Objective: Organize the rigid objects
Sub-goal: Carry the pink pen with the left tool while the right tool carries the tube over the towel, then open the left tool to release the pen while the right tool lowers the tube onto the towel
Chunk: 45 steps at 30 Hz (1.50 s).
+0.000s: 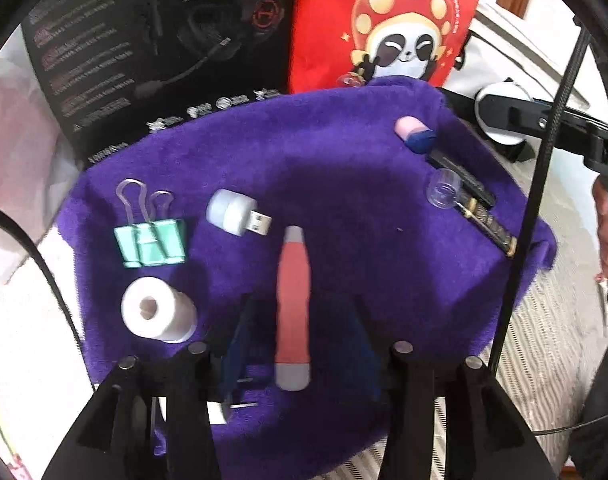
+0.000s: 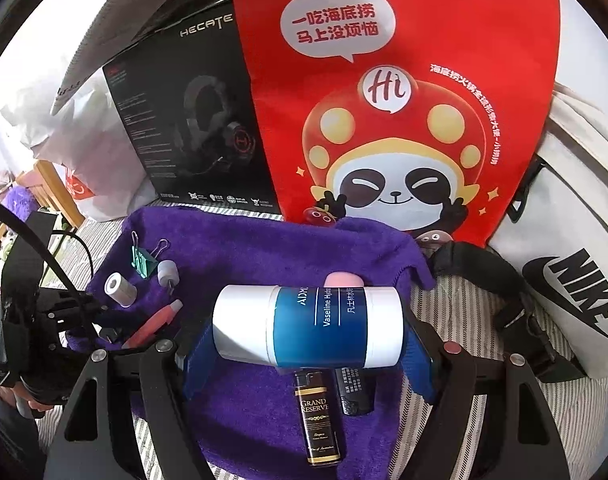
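blue padded fingers of the right hand-held gripper (image 2: 309,354) are clenched on a white and blue vaseline tube (image 2: 307,326), which lies crosswise between them, lifted above a purple towel (image 2: 240,248). just below the tube on the towel lie a dark lighter (image 2: 317,420) marked grand reserve and a second black lighter (image 2: 353,394) beside it, and a pink rounded thing (image 2: 343,279) peeks out from behind the tube. the left hand-held gripper (image 1: 300,336) has its blue fingers spread to either side of a coral pen (image 1: 292,308) that lies lengthwise between them on the towel (image 1: 343,184); whether the pads touch the pen i cannot tell, though the jaws look released. to the left of the pen sit a white tape roll (image 1: 158,314), a mint green binder clip (image 1: 150,242) and a small white usb plug (image 1: 238,214). toward the far right edge of the towel are a pink and navy eraser-like piece (image 1: 415,134), a clear plastic cap (image 1: 443,194) and a dark slim lighter (image 1: 487,224). behind the towel stand a black headset box (image 2: 192,120) marked hecate and a red panda bag (image 2: 391,92); a white nike bag (image 2: 575,288) rests at the right. the towel lies on a striped bed cover (image 2: 463,420).
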Each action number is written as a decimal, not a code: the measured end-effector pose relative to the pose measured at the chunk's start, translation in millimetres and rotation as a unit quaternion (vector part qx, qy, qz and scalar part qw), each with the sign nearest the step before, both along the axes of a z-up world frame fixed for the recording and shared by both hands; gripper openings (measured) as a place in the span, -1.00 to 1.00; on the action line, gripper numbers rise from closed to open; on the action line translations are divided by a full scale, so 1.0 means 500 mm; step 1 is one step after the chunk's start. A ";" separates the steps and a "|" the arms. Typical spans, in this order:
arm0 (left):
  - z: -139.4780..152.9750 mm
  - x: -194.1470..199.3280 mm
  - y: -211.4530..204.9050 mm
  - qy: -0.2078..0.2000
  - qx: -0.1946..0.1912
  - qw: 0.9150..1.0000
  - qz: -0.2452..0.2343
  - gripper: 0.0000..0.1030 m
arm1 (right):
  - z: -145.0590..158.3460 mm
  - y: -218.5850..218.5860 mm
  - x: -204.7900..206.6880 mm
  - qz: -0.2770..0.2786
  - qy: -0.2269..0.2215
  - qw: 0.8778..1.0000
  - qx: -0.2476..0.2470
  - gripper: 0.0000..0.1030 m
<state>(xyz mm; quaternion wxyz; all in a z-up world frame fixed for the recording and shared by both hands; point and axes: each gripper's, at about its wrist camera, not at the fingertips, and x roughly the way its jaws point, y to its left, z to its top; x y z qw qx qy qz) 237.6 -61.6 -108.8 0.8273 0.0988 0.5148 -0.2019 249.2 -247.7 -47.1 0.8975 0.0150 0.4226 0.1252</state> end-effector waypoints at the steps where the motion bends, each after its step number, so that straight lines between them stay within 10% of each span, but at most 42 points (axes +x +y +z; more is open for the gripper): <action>1: 0.005 -0.001 0.003 -0.001 -0.004 1.000 0.002 -0.11 | -0.001 0.000 0.000 0.001 0.000 1.000 0.000 0.50; 15: 0.091 0.011 0.131 -0.044 -0.043 0.996 0.065 -0.04 | -0.007 0.000 0.006 -0.013 -0.004 1.000 0.000 0.50; 23: 0.125 0.021 0.197 -0.056 -0.062 0.991 0.107 0.02 | -0.043 0.106 0.004 0.078 0.037 0.996 0.006 0.50; 45: 0.135 0.016 0.205 -0.056 -0.067 0.991 0.100 0.09 | -0.140 0.168 0.012 0.107 0.103 0.988 -0.051 0.50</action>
